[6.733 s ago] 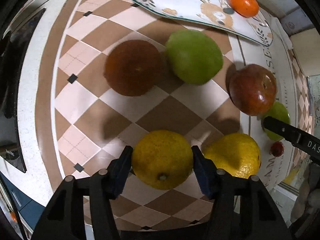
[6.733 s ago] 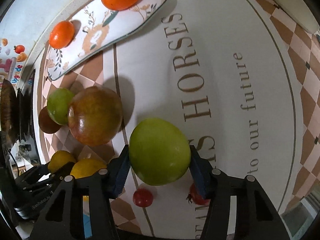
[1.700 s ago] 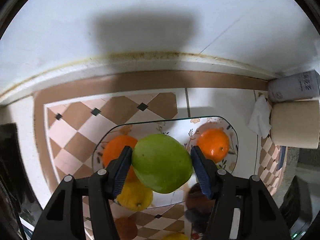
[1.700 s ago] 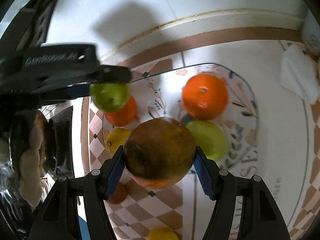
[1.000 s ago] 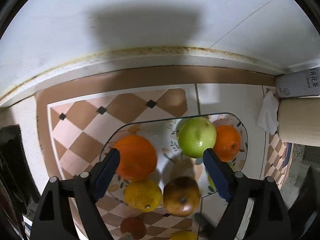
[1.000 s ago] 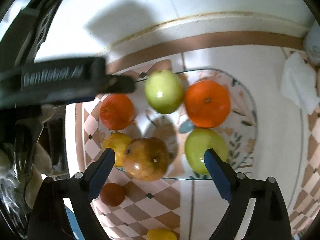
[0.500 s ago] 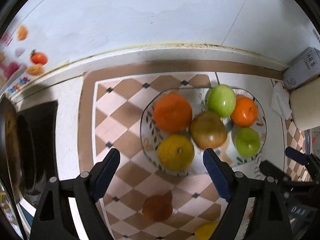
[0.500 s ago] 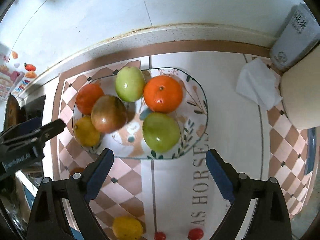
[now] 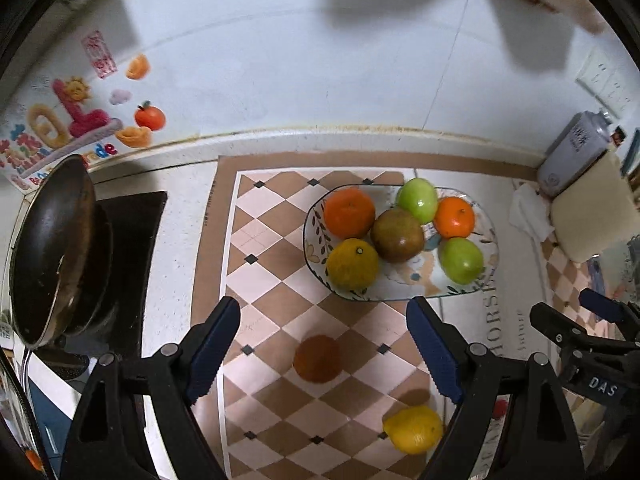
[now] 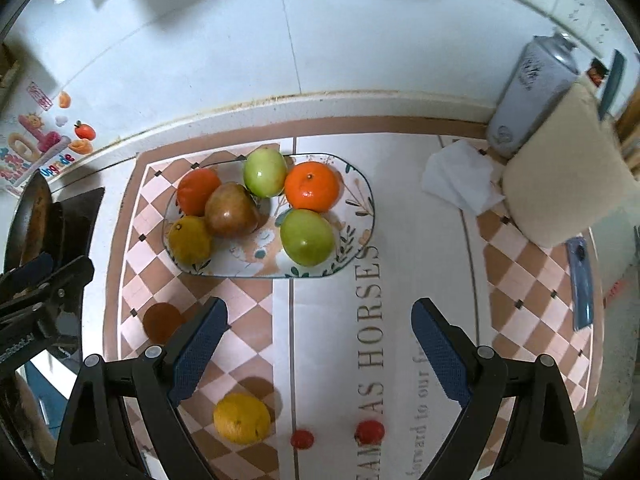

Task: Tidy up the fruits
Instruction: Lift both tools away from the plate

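Six round, glossy fruits fill an oval patterned plate (image 10: 362, 216) lying lengthwise along the desk's back wall; both the left gripper (image 9: 324, 346) and right gripper (image 10: 320, 344) hover, fingers apart, empty.

The table (image 10: 404, 208) is covered by a mat of brown and pink checks with a white panel of lettering. On it, at the frame's upper middle, lies a patterned plate (image 10: 362, 208) of fruit. Lower left of the plate a brown fruit (image 10: 162, 322) rests on the checks; a yellow citrus (image 10: 241, 418) lies near the bottom, with two small red fruits (image 10: 370, 432) just right of it. A crumpled tissue (image 10: 460, 176) sits upper right beside a grey can (image 10: 528, 100) at the wall.
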A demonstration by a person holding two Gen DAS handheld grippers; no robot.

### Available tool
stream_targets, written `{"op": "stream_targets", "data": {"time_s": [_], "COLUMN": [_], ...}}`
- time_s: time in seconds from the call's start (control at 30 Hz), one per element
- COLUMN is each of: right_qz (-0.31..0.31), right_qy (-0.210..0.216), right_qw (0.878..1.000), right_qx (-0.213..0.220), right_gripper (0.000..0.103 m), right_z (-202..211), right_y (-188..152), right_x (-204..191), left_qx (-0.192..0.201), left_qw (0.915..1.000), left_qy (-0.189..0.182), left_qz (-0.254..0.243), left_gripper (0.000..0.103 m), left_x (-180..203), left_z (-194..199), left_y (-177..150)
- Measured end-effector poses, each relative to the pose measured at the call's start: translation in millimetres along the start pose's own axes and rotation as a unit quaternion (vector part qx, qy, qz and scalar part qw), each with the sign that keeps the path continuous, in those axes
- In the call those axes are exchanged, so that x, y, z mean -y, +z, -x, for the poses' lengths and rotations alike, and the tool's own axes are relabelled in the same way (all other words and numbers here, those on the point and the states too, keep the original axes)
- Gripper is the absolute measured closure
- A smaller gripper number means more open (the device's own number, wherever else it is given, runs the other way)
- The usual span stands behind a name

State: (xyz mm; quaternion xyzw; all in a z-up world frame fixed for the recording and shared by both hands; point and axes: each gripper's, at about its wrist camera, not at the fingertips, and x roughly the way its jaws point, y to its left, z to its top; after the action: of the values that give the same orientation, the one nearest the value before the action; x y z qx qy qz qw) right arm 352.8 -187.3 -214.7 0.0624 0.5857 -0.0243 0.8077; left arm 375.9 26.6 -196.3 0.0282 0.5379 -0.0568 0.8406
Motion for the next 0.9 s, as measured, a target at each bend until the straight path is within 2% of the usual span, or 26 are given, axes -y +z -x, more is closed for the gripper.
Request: {"op": "stream_targets", "data": {"time_s": [0.33, 0.5, 0.63, 0.9], "right_qz": [0.008, 0.011, 0.009, 0.0], "right_qy": [0.001, 0.004, 0.01, 0.032], "right_qw": [0.998, 0.996, 0.995, 0.994], "right_qx": [0.063, 0.087, 0.098, 0.105], "right_gripper": [0.008, 0.008, 0.008, 0.008], "right_z": [78, 107, 123, 128], "right_y": [-33, -45, -54, -56], "right_x": [-3, -3, -3, -4], "left_qx": [0.077, 0.103, 0.119, 0.116], "left_qw": [0.9969, 0.9944, 0.9926, 0.993], "left_qy": [0.015, 0.019, 0.026, 0.022], "left_qz": [-0.009, -0.013, -0.008, 0.003], "left_gripper": [0.018, 0.018, 0.018, 0.018], "left_x": [8, 13, 15, 20], "left_z": [75, 104, 117, 118], "left_y": [-30, -40, -46, -48]}}
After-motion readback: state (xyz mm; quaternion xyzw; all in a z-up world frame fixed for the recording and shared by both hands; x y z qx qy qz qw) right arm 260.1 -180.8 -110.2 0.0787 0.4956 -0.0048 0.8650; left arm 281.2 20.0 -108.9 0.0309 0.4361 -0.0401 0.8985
